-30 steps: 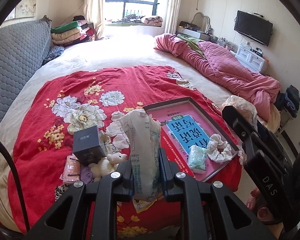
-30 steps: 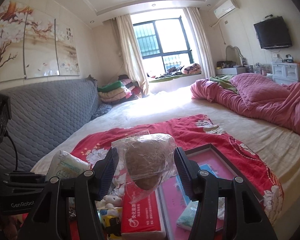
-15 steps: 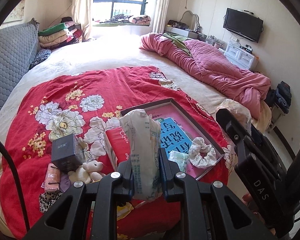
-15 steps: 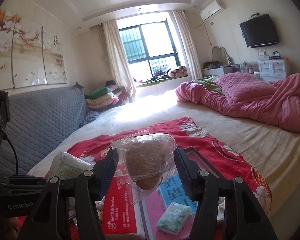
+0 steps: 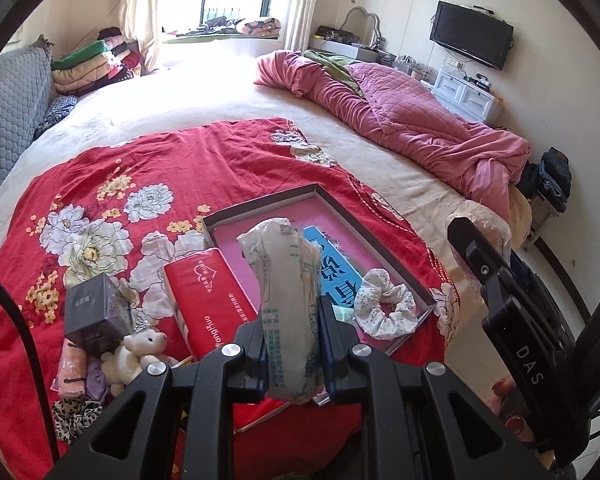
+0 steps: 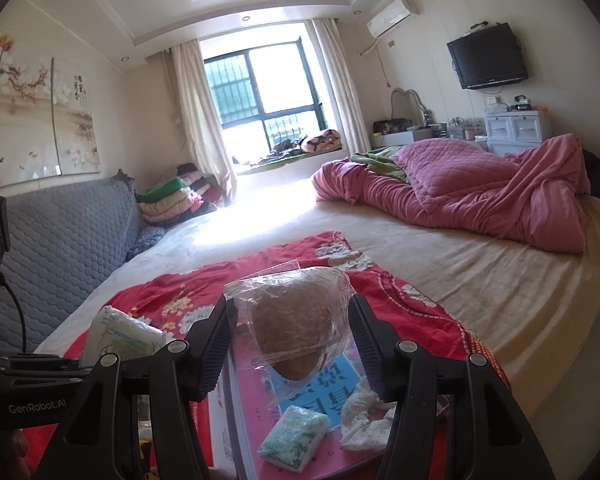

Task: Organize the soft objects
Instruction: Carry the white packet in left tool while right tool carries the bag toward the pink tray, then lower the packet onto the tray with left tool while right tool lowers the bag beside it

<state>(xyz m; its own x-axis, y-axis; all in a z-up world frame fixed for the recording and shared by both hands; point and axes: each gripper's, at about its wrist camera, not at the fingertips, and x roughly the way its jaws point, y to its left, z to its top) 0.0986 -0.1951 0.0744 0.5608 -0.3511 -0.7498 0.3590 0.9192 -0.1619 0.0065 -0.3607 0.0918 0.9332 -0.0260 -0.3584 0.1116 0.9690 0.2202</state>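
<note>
My left gripper (image 5: 291, 332) is shut on a white tissue pack (image 5: 288, 296) with green print, held upright above the near edge of the pink tray (image 5: 352, 216). The pack also shows in the right wrist view (image 6: 120, 334). My right gripper (image 6: 290, 344) is shut on a brown pad in a clear plastic bag (image 6: 296, 328), held above the tray (image 6: 244, 408). In the tray lie a blue book (image 5: 336, 272), a white scrunchie (image 5: 384, 308) and a small green tissue packet (image 6: 294, 438).
On the red floral blanket (image 5: 180, 160) left of the tray lie a red tissue box (image 5: 212, 300), a dark box (image 5: 94, 312), a white teddy bear (image 5: 134, 356), pink and leopard-print soft items. A pink quilt (image 5: 400, 120) lies on the bed's right.
Both grippers have moved right and nearer the tray, each keeping hold of its item. The red tissue box has come into the left wrist view.
</note>
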